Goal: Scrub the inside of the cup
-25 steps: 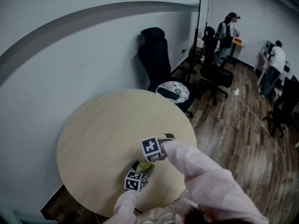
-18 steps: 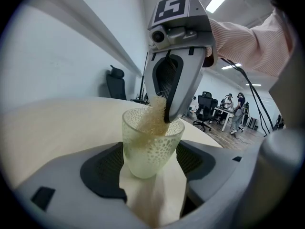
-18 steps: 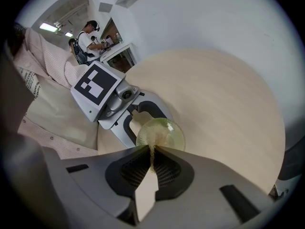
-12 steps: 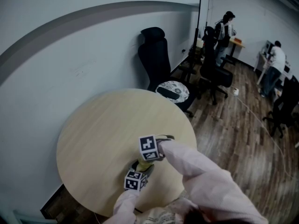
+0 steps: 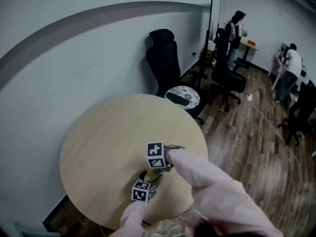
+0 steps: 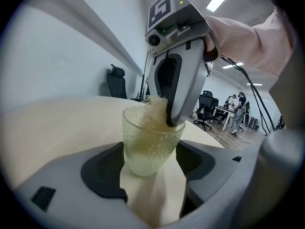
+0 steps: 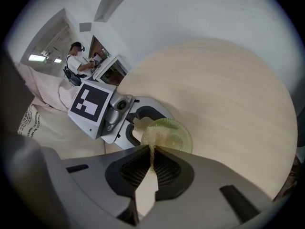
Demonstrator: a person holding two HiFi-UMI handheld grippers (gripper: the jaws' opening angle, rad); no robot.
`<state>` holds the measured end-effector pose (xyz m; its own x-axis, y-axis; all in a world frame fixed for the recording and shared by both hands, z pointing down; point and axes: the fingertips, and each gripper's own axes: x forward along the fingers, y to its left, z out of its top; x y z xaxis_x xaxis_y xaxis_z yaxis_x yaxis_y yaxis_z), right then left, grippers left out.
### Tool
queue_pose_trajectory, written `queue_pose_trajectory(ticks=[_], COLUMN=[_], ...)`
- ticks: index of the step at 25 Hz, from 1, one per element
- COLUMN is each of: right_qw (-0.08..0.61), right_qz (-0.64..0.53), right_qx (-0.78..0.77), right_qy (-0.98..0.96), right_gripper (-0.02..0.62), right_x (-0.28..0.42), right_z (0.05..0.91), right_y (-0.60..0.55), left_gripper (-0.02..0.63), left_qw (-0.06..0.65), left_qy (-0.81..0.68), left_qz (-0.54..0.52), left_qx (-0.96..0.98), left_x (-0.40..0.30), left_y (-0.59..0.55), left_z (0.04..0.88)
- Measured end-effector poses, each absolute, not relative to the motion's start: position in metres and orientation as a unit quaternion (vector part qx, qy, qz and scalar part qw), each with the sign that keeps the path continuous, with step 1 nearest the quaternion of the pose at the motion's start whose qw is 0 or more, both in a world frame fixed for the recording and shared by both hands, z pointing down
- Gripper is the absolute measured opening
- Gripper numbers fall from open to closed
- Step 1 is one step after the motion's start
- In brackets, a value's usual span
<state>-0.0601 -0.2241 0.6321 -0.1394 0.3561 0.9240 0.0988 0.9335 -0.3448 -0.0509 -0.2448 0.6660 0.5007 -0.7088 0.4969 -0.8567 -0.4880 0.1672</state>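
While the cup [image 6: 148,140], a pale green pebbled glass, stood upright near the 6 o'clock edge of the round table [image 5: 98,132], the left gripper [image 6: 151,168] held it, a jaw pressed on either side of its base. From above, the right gripper [image 7: 151,160] reached down, jaws pinched narrow on a tan sponge [image 6: 153,109] that sat inside the cup against its wall. A pink striped sleeve [image 5: 207,181] ran back from that gripper toward 5 o'clock.

The table's top was light, plain wood grain, set close to a pale grey wall. Dark plank flooring [image 5: 247,152] spread away at 3 o'clock. A black office chair [image 5: 165,58] stood at 12 o'clock beyond the table, with a small round stool [image 5: 183,97] beside it at 1 o'clock carrying a dark object. More chairs, desks and two standing people [image 5: 236,31] filled the room's far end at 2 o'clock.

Each gripper's cube bore black-and-white square markers [image 5: 156,155]; print on a pale cloth [image 7: 29,120] by the sleeve was too small to read
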Motion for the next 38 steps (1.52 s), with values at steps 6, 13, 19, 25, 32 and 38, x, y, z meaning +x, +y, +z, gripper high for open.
queue_pose_trajectory(ticks=[6, 13, 19, 25, 32, 38], right_qw=[0.626, 0.609, 0.587, 0.558, 0.539, 0.516], right_qz=[0.166, 0.243, 0.308, 0.358, 0.389, 0.423], right_qx=[-0.137, -0.097, -0.068, -0.043, -0.015, 0.009], right_qy=[-0.749, -0.749, -0.745, -0.748, -0.747, -0.745], right_gripper=[0.026, 0.026, 0.026, 0.026, 0.026, 0.025], right_x=[-0.065, -0.074, -0.082, -0.089, -0.09, -0.09], right_z=[0.632, 0.634, 0.632, 0.63, 0.628, 0.628], right_y=[-0.22, -0.219, -0.221, -0.226, -0.233, -0.242], left_gripper=[0.337, 0.331, 0.328, 0.327, 0.327, 0.325], left_qw=[0.203, 0.199, 0.2, 0.198, 0.197, 0.195], left_qy=[-0.465, -0.464, -0.465, -0.465, -0.465, -0.465], left_qz=[0.189, 0.191, 0.193, 0.195, 0.197, 0.198], left_qx=[0.841, 0.842, 0.841, 0.84, 0.84, 0.841], left_x=[-0.051, -0.051, -0.05, -0.051, -0.051, -0.05], left_y=[-0.244, -0.244, -0.244, -0.243, -0.243, -0.244], left_z=[0.668, 0.668, 0.668, 0.667, 0.668, 0.669])
